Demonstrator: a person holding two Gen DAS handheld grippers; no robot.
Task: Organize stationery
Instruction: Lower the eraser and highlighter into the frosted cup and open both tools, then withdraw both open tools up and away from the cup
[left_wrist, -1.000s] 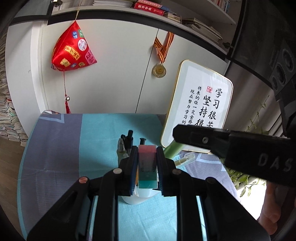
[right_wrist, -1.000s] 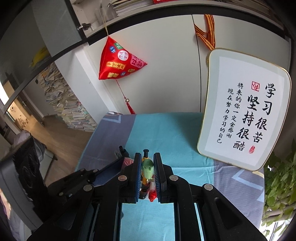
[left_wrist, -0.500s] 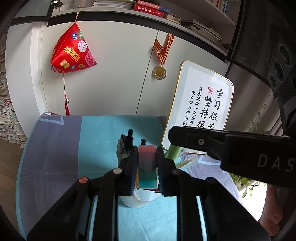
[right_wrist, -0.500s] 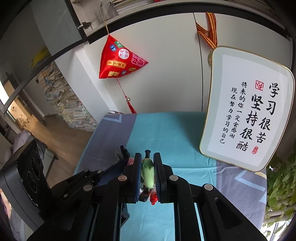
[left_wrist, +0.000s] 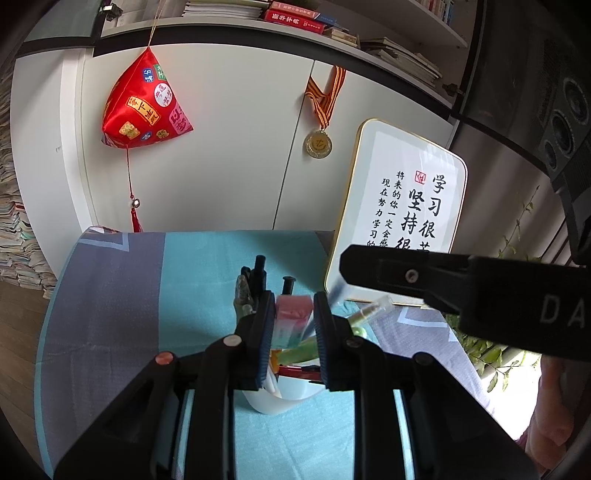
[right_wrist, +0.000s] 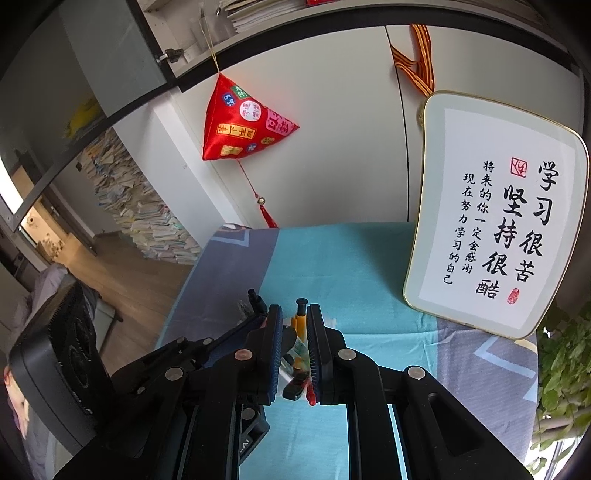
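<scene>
Pink-green eraser (left_wrist: 292, 322) between left hand-held gripper (left_wrist: 294, 325) jaws (above white cup (left_wrist: 277, 397))

You've got two grippers (left_wrist: 293, 332) (right_wrist: 294, 347), one white cup (left_wrist: 280, 397), one framed sign (left_wrist: 402, 206), one medal (left_wrist: 318, 144), one red pouch (left_wrist: 146, 107).

My jaws are showing matt black plastic arms, ribbed blue pads and dull metal screw heads. The cloth (left_wrist: 122, 295) covering the counter is looking matt and finely woven. The white cup (left_wrist: 275, 400) is reading as smooth plastic. The red pouch (left_wrist: 146, 107) is shining like satin; the medal (left_wrist: 318, 144) is gleaming metal.
</scene>
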